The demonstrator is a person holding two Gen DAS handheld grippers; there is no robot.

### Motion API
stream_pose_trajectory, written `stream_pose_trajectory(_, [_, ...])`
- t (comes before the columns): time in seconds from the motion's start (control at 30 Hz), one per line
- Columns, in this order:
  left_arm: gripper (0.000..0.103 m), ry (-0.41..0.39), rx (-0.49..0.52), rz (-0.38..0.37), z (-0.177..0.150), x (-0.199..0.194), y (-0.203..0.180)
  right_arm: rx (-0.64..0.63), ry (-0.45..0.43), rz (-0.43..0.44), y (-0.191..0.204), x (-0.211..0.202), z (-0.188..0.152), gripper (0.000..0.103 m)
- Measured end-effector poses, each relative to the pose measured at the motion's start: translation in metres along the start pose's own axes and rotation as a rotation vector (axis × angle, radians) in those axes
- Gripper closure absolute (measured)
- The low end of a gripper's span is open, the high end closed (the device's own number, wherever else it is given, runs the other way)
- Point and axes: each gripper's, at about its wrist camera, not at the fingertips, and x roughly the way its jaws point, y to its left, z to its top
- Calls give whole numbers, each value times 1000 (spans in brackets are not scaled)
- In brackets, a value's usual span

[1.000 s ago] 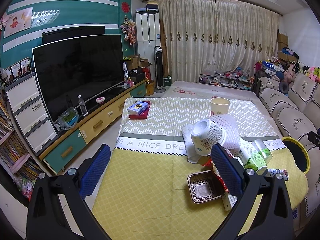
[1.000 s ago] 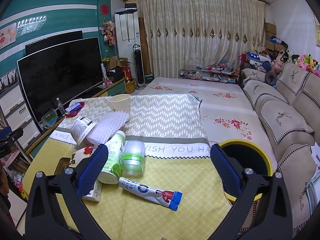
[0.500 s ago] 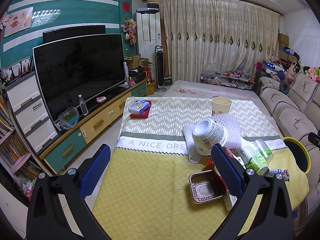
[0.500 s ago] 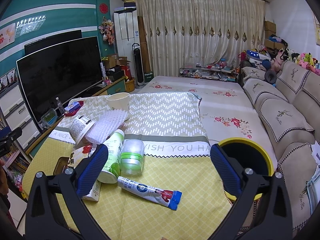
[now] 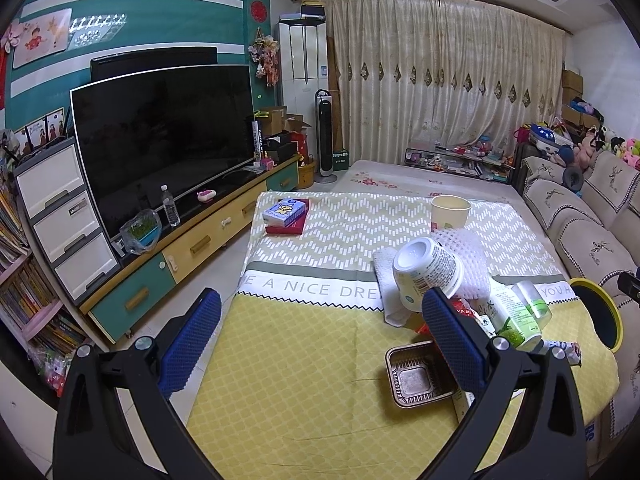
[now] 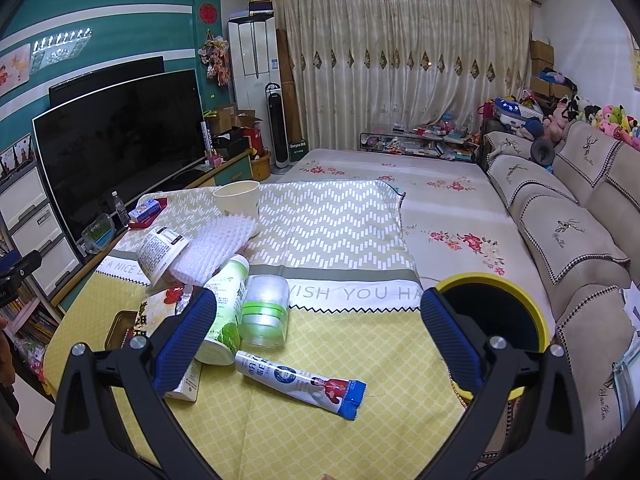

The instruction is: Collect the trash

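Bare yellow tablecloth [image 5: 304, 368] left of foil tray [image 5: 416, 378], litter crowding right, bin [image 6: 492, 316] mouth seemingly unobstructed

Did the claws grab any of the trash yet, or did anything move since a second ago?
Not yet. Nothing was grabbed or let go. Both cameras only drifted a tiny bit. The left claw and right claw are open and empty like before. The tipped cup, green bottle, wrapper and foil tray lie where they were, beside the yellow bin.

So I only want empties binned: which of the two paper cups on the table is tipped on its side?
The printed white paper cup, lying against the white foam netting. The plain cream paper cup behind it stands upright.
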Motion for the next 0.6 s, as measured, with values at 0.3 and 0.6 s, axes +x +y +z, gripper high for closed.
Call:
stream_pose_trajectory(0.3, [4, 4, 7, 1, -2, 2, -2, -3, 11, 5, 1, 2, -1, 6])
stream_pose_trajectory(0.6, [4, 14, 9, -7, -3, 7, -5, -5, 13, 5, 2, 3, -1, 6])
